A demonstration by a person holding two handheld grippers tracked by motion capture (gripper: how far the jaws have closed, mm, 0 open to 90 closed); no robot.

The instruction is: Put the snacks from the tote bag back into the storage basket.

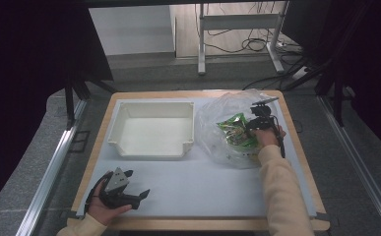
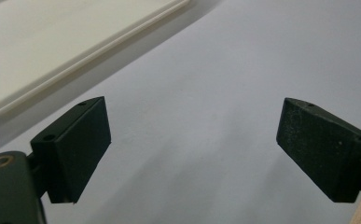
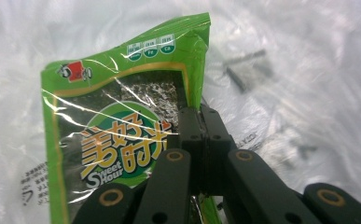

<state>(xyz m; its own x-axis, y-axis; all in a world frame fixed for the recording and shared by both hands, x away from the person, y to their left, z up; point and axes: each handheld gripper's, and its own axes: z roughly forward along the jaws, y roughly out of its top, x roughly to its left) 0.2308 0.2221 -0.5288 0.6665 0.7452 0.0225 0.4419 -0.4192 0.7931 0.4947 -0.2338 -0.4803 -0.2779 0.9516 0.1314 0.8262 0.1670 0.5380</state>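
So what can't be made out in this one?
- Green seaweed snack packet: bottom cut off by the right gripper view's lower edge; its right edge is hidden behind the shut right hand-held gripper.
- Clear plastic bag: other contents too small, glare-blurred in the high view.
- White plastic tray: cropped in the left gripper view.

Empty white bin on pale tabletop, perhaps plastic.
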